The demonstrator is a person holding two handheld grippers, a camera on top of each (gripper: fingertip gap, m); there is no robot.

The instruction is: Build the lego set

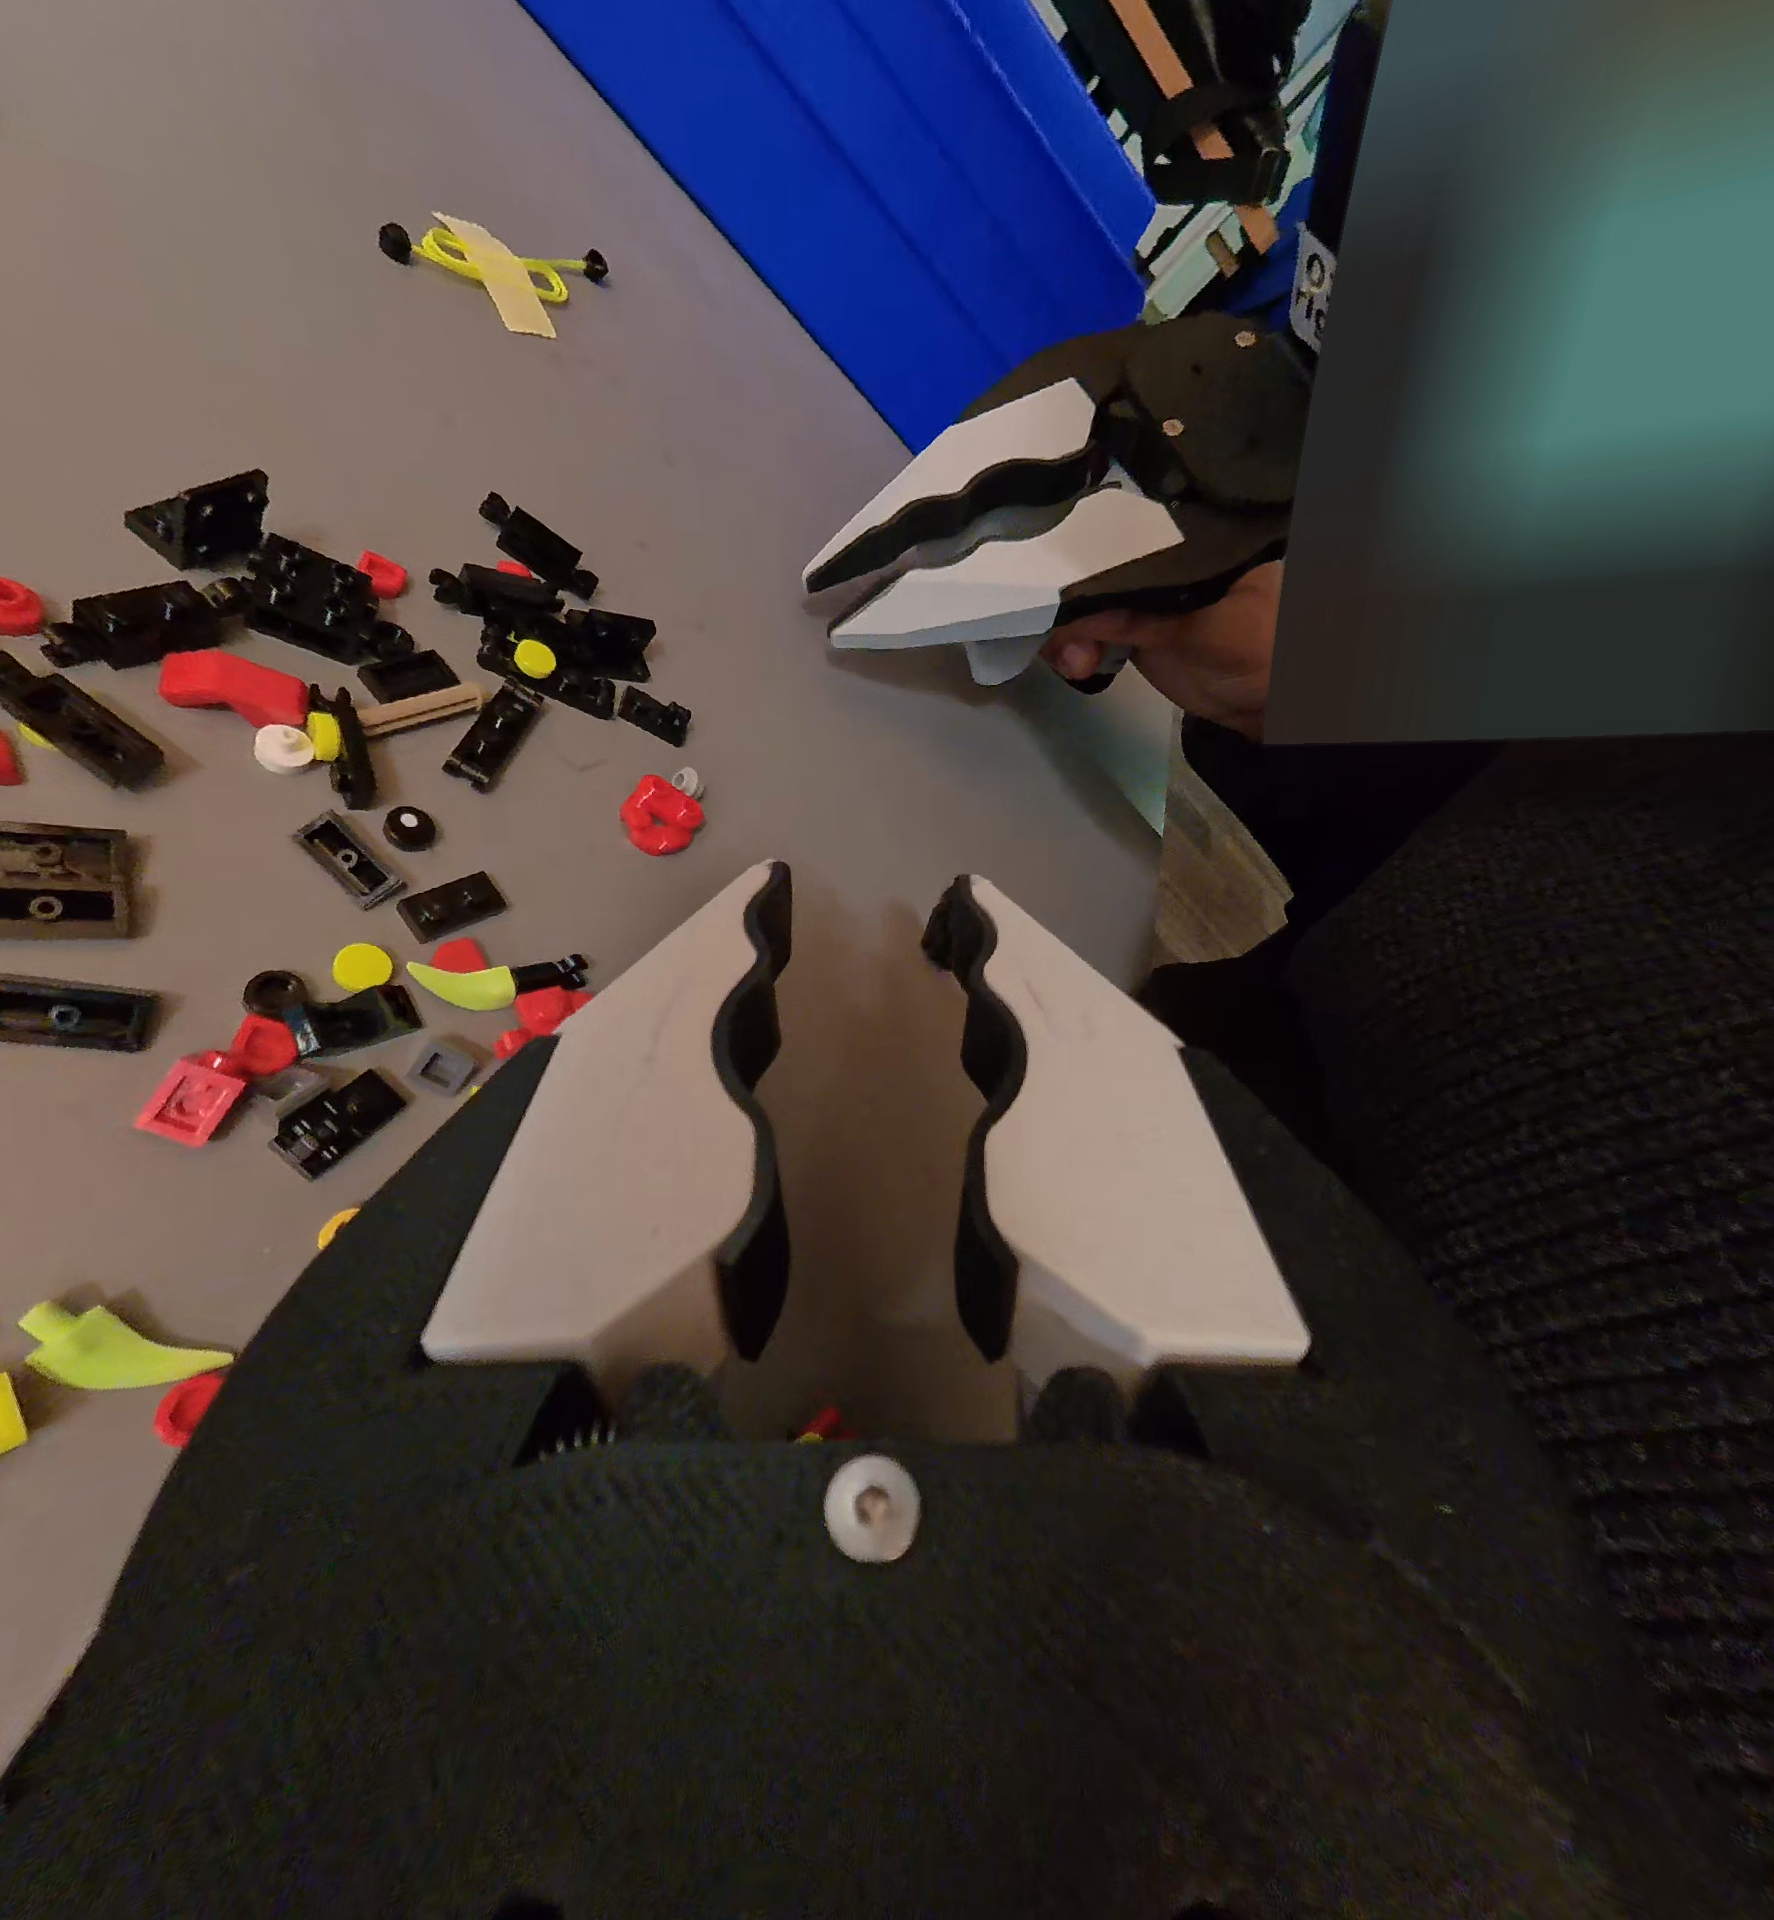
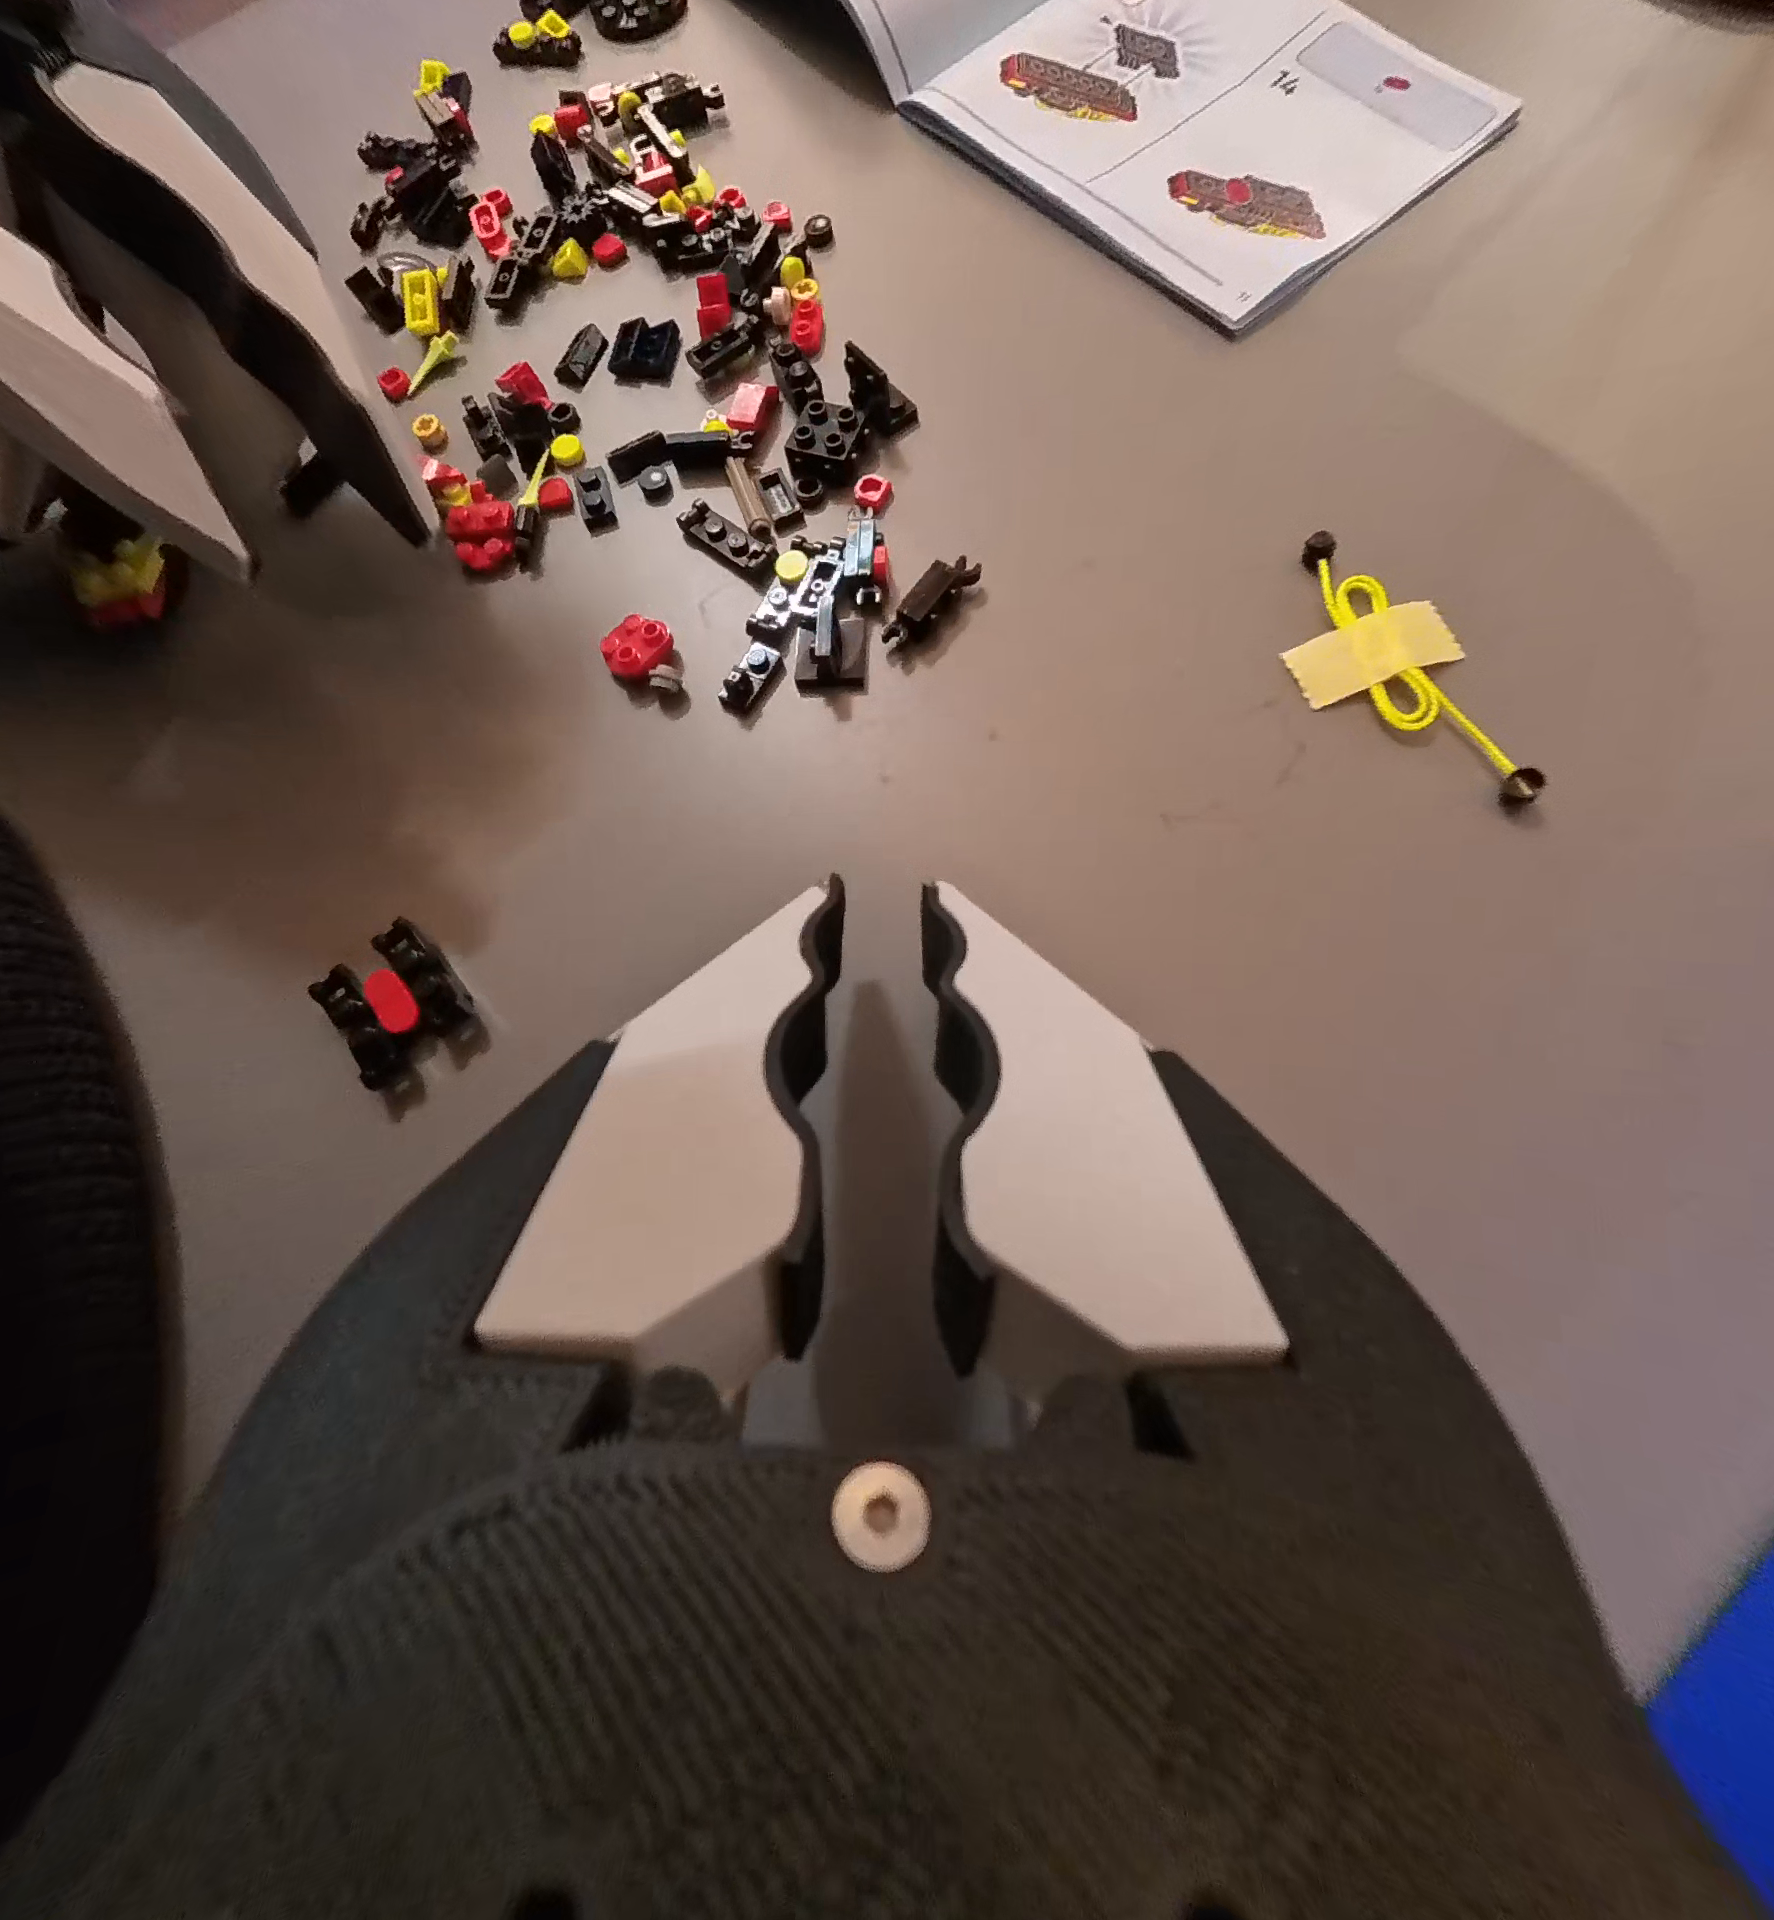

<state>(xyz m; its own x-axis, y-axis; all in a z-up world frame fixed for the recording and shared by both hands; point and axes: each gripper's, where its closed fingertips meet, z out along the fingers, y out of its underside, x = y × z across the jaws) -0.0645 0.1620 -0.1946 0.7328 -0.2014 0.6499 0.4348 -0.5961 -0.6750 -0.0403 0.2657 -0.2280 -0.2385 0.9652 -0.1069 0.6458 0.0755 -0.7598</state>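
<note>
Left wrist view: left gripper [image 1: 857,899] fingers apart, empty, over bare counter [image 1: 862,727]; red flower-shaped piece [image 1: 662,817] just ahead-left. Right wrist view: right gripper [image 2: 881,899] fingers slightly apart, empty; black-and-red brick assembly [image 2: 391,1000] lying left of them, untouched.

I count two grippers: left gripper [image 1: 857,894] and right gripper [image 2: 883,899]. One booklet [image 2: 1278,156], one yellow cord [image 2: 1402,675]. The bricks [image 2: 654,364] are too many to count.

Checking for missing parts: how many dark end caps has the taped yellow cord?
2. The far cap is at the yellow cord's upper end, the near cap at its lower-right end; none seems hidden.
</note>
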